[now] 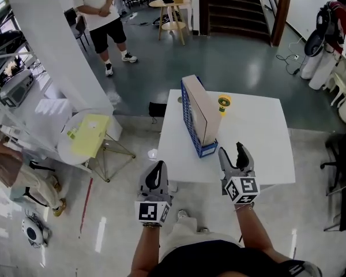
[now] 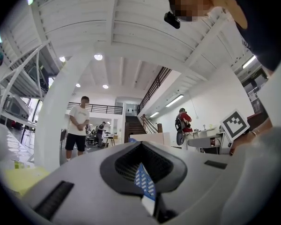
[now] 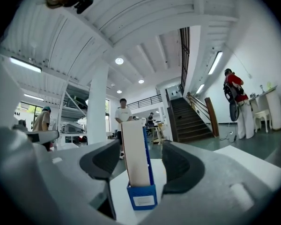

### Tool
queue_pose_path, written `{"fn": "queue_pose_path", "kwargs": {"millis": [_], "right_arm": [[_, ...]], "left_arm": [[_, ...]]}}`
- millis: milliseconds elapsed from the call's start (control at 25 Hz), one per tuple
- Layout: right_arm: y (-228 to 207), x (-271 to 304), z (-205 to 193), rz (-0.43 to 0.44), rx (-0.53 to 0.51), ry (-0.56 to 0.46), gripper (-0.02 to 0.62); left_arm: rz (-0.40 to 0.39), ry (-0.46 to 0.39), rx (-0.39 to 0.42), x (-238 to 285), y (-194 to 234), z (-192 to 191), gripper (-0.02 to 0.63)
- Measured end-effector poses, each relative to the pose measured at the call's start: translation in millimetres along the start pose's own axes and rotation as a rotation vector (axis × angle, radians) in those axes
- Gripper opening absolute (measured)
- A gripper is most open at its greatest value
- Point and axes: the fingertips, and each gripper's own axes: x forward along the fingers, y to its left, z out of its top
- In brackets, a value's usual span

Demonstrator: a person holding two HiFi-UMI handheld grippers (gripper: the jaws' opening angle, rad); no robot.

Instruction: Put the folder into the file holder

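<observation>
White table (image 1: 255, 146), an upright blue file holder (image 1: 190, 122) and a small yellow object (image 1: 224, 103) on it

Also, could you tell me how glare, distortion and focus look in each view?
Head view: bright reflections streak the glossy floor, the white table looks evenly lit. Left gripper view: fisheye bows the pillar, corners go black. Right gripper view: same black corners, yet the blue file holder is sharp.

place: open office hall | cues: staircase (image 1: 236, 10), white table (image 1: 259, 137), storage racks (image 1: 8, 88)
</observation>
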Motion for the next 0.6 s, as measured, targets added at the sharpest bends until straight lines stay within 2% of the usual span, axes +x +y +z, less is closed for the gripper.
{"fn": "queue_pose_path", "kwargs": {"millis": [240,440,600], "right_arm": [[-4.1,-46.7,8.5,0.035,-0.005,-0.011,0.061],[-5.2,-78.4,15.7,0.047,-0.001,-0.022,0.005],[-2.6,-94.4,20.9,0.064,0.002,-0.031,-0.002]], "left_arm": [[0.023,-0.001,-0.002,-30.8,-33.6,-3.1,-0.003],[0.045,-0.003,0.004,-55.2,-51.9,0.6,-0.003],[0.069,-0.010,0.000,-68.9,-58.4,11.7,-0.003]]}}
